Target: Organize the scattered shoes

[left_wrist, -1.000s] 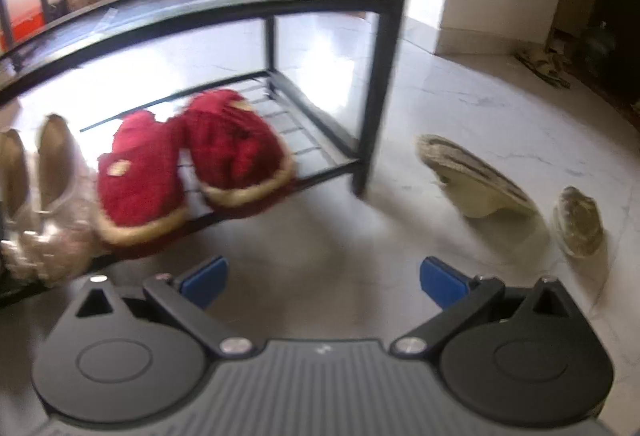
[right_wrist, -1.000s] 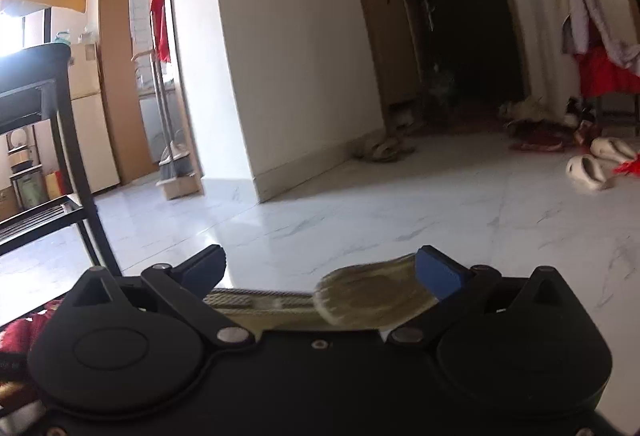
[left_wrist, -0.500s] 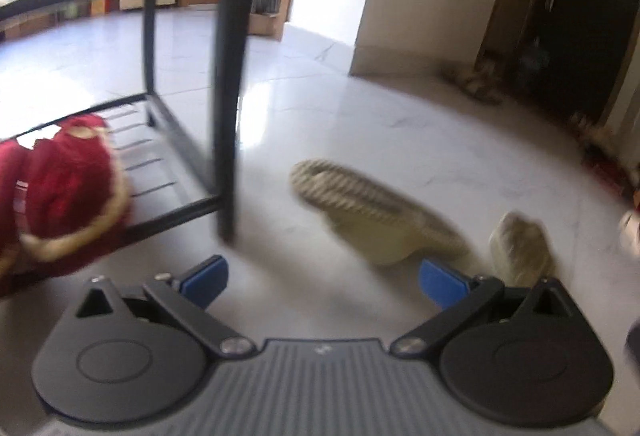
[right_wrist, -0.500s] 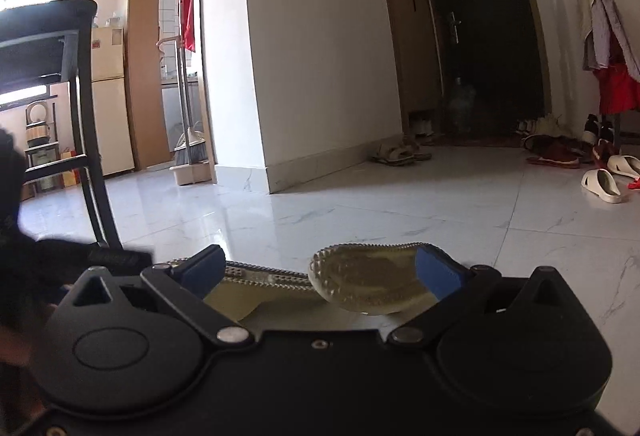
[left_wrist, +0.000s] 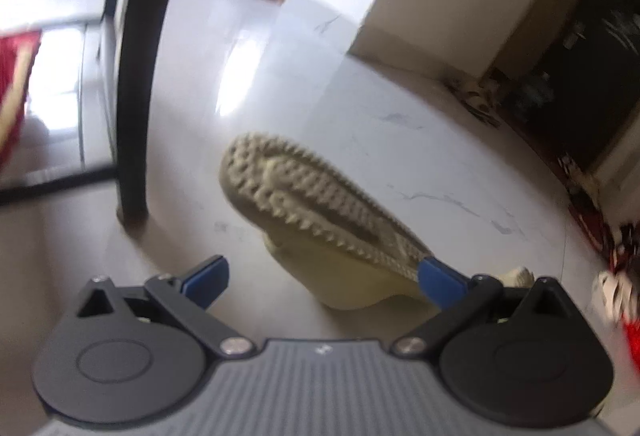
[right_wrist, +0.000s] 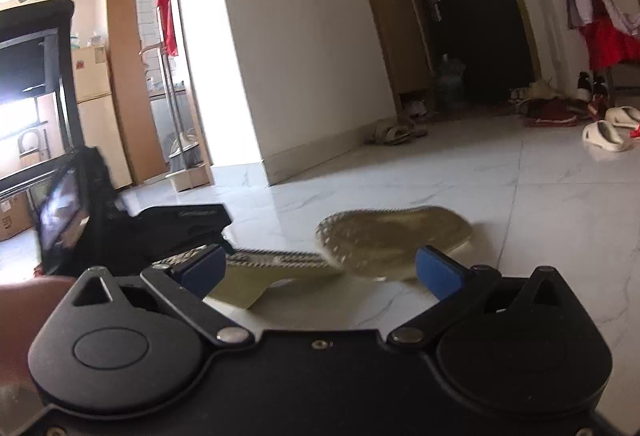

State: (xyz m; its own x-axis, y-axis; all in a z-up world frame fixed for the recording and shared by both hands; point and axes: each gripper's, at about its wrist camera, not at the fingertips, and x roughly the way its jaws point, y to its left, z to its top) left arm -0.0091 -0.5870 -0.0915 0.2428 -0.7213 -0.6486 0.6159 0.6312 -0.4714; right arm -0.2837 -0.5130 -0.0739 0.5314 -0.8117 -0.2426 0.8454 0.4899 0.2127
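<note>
Left gripper jaws apart, empty; right gripper likewise spread and empty. Two pale slippers on the floor, soles exposed: first slipper tipped on edge just ahead of the left jaws, beside the rack leg; second slipper ahead of the right jaws, between the pads. Red slipper already racked. Judged partway: both pale slippers left to grasp and shelve.

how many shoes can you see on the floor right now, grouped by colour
Counted in the right wrist view:
Beige treaded slippers lying tipped up near the tools: 2
Cream slides at far right: 2
Tan sandals by the wall corner: 2
Total: 6; the heap by the door is unclear.
</note>
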